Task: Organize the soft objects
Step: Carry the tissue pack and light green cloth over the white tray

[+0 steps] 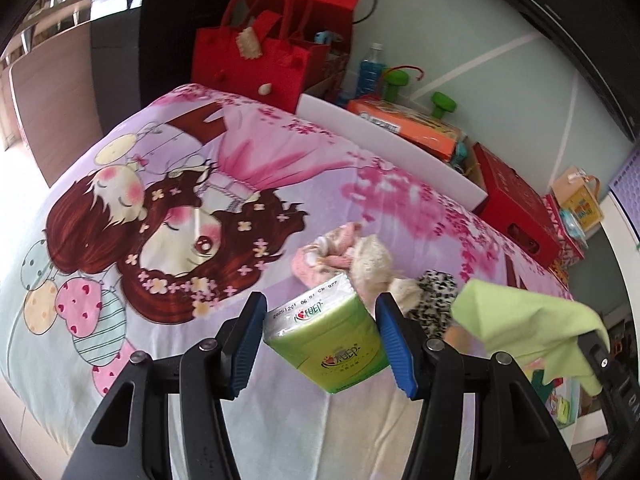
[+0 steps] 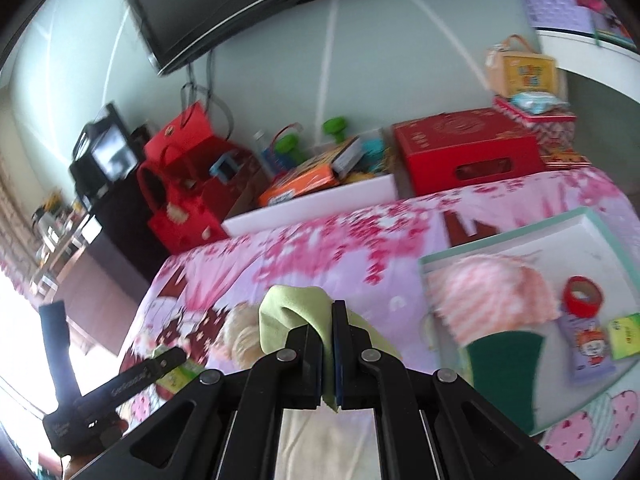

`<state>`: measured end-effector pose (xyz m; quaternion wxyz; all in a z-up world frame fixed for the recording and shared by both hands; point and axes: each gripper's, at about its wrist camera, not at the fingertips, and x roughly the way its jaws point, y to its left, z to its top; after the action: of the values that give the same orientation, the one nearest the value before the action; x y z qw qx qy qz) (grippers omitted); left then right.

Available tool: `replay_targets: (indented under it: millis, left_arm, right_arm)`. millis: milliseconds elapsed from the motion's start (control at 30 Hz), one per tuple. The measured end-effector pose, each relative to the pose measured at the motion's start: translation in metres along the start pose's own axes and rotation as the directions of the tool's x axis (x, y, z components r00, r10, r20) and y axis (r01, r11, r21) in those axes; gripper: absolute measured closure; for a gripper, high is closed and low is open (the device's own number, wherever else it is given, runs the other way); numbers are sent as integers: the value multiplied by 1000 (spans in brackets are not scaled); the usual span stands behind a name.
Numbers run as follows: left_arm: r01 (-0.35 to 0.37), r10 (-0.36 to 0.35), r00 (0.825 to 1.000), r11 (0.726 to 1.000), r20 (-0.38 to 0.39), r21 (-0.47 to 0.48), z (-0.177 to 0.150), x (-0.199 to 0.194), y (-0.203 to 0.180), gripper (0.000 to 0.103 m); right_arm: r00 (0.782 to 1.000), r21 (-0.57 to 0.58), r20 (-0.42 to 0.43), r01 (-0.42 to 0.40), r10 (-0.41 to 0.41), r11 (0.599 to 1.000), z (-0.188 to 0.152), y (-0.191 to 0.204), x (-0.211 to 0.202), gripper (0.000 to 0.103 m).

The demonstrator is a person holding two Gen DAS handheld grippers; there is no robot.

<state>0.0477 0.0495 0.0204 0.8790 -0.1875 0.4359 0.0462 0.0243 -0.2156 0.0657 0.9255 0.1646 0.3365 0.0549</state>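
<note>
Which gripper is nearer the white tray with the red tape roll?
Right. The right gripper, shut on the green cloth, is beside the tray; the left gripper is farther off.

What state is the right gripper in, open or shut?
Shut on the green cloth: right gripper pads meet with the fabric pinched between them.

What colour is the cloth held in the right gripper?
Light green cloth; clearest in the right wrist view.

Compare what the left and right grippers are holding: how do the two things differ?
The left gripper holds a blocky green tissue pack, jaws about half open. The right gripper pinches a thin light-green cloth, jaws nearly closed. The pack keeps its shape and bears print; the cloth drapes, plain. Both are green, lifted above the bedsheet.
</note>
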Motion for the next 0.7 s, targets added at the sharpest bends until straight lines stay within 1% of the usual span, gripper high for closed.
replay_targets:
  millis: [200, 467, 567, 700]
  left_arm:
    - [30, -30, 1000, 998, 6, 53, -3, -5, -23, 45]
    - [75, -73, 997, 986, -17, 150, -9, -5, -66, 45]
    - [95, -92, 996, 979, -24, 179, -8, -6, -84, 45]
    - [129, -123, 992, 965, -43, 230, -8, -6, -115, 45]
  right_arm:
    - [993, 89, 81, 80, -88, 993, 14, -41, -26, 99]
    - [980, 224, 97, 149, -174, 963, 23, -102, -41, 99]
    - [972, 267, 113, 171, -207, 948, 25, -121, -50, 99]
    - [955, 326, 139, 207, -263, 923, 26, -143, -61, 99]
